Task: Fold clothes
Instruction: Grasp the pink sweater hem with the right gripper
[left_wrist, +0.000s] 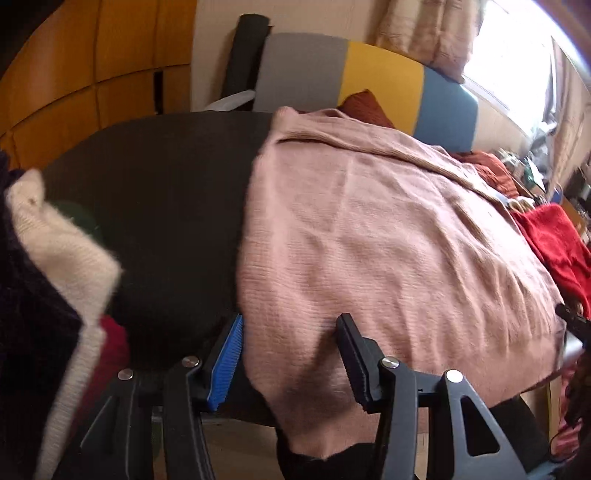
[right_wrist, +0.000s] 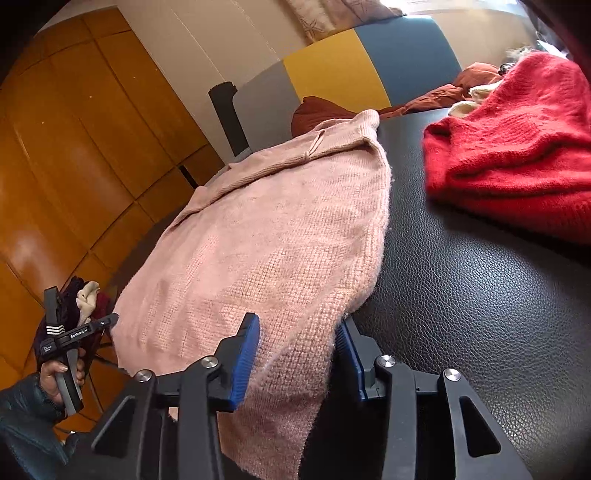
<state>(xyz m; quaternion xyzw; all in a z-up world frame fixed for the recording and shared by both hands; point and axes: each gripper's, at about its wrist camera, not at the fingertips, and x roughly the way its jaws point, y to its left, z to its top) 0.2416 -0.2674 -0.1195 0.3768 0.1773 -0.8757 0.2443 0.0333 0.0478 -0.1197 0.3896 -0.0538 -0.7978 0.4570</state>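
A pink knit sweater (left_wrist: 388, 240) lies spread on a black leather table (left_wrist: 155, 192); it also shows in the right wrist view (right_wrist: 280, 240). My left gripper (left_wrist: 291, 332) is open, its jaws on either side of the sweater's near left hem corner, which hangs over the table edge. My right gripper (right_wrist: 299, 332) is open around the sweater's near right hem corner, jaws apart with fabric between them. The left gripper (right_wrist: 74, 332) also shows in the right wrist view, held in a hand at the far left.
A red sweater (right_wrist: 513, 147) lies crumpled on the table (right_wrist: 461, 295) to the right. A pile of cream, dark and red clothes (left_wrist: 55, 258) sits at the left. A grey, yellow and blue headboard (left_wrist: 369, 77) and orange wardrobe doors (right_wrist: 74, 129) stand behind.
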